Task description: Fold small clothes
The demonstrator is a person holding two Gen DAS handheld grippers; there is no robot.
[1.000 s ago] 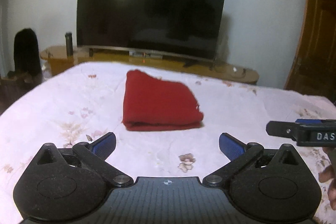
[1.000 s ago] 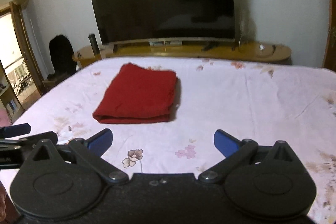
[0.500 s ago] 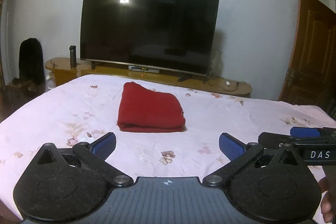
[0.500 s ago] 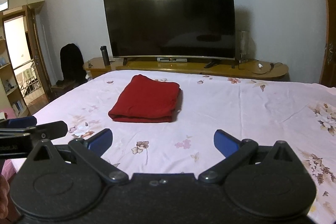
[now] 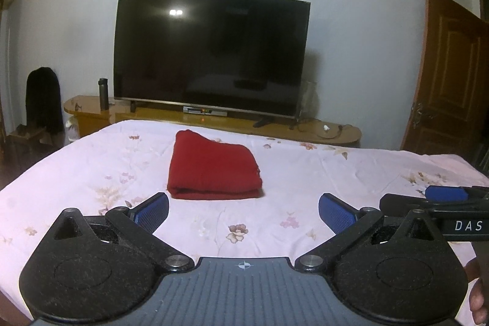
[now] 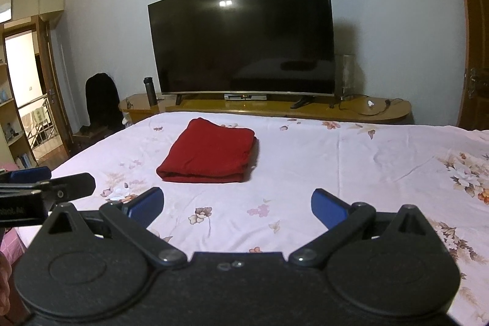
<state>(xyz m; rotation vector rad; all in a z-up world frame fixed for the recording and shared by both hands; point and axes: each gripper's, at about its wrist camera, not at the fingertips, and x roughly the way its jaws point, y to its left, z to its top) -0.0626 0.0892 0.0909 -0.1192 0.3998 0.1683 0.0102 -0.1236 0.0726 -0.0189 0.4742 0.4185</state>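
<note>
A red garment [image 5: 214, 170] is seen folded into a neat rectangle on the bed [image 5: 351, 170], lying flat on the pale pink sheet printed with flowers. It is placed towards the far middle of the bed, with its thick folded edge turned to the near side. Nothing is touching it.

The left gripper [image 5: 243, 210] is held over the near edge of the bed, well apart from the garment, with its jaws spread wide and nothing between the blue pads [image 5: 151, 211]. The right gripper [image 6: 237, 207] is likewise held wide and empty above the near part of the sheet, and the garment [image 6: 207, 155] is seen ahead of it and a little to the left. Each gripper is caught at the edge of the other's view: the right one [image 5: 440, 199] at the right side of the left camera's picture, the left one [image 6: 49, 184] at the left side of the right camera's.

Beyond the bed, a large dark television [image 5: 211, 51] is stood on a low wooden cabinet [image 5: 305, 127] against the far wall. A dark bottle [image 5: 103, 93] is set on the cabinet's left end. A wooden door [image 5: 446, 75] is seen at the right.
</note>
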